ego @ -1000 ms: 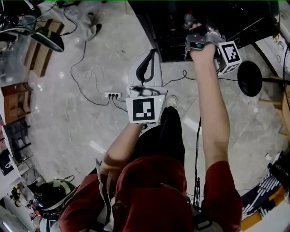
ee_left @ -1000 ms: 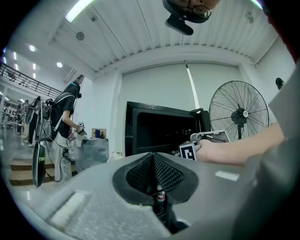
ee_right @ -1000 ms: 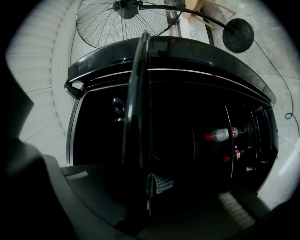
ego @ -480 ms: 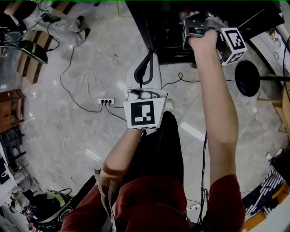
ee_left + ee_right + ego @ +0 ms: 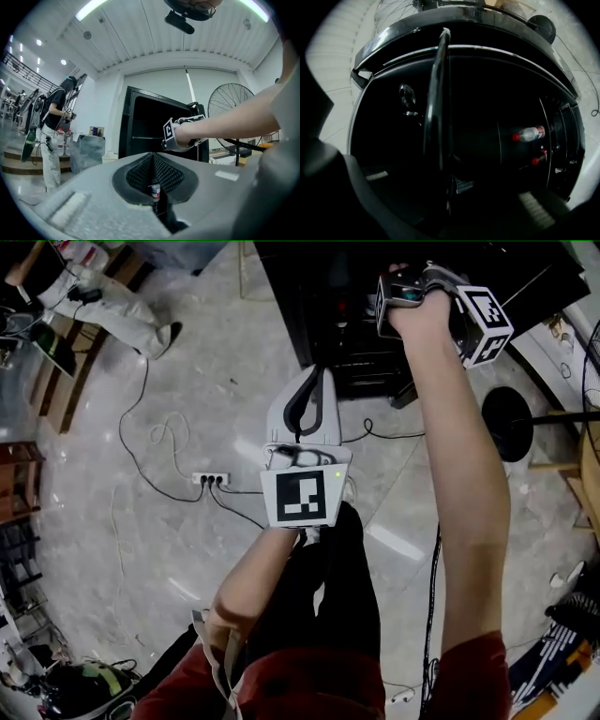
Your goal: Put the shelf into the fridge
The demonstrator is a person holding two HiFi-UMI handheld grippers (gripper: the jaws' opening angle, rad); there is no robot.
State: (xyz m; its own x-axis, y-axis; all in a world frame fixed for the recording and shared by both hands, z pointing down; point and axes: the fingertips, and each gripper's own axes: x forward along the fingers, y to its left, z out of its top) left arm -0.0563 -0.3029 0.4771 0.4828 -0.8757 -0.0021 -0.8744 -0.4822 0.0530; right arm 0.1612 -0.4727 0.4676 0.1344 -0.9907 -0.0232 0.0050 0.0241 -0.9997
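Observation:
The black fridge (image 5: 328, 315) stands open at the top of the head view, its inside dark. My right gripper (image 5: 405, 282) reaches into it, shut on the shelf (image 5: 437, 93). In the right gripper view the shelf is a thin dark pane seen edge-on, running from the jaws up to the fridge's top rim. Two red-capped bottles (image 5: 528, 134) lie in the fridge to the right of it. My left gripper (image 5: 317, 373) hangs lower, in front of the fridge, shut with nothing held. From the left gripper view the fridge (image 5: 145, 126) and the right gripper (image 5: 177, 136) are ahead.
A power strip (image 5: 208, 480) with cables lies on the marble floor to the left. A standing fan's round base (image 5: 511, 423) is beside the fridge on the right; its cage (image 5: 232, 112) shows too. Another person (image 5: 54, 124) stands far left.
My right gripper has moved a little further up into the fridge with the shelf. The head view has swung, and the left gripper keeps its place in front of me.

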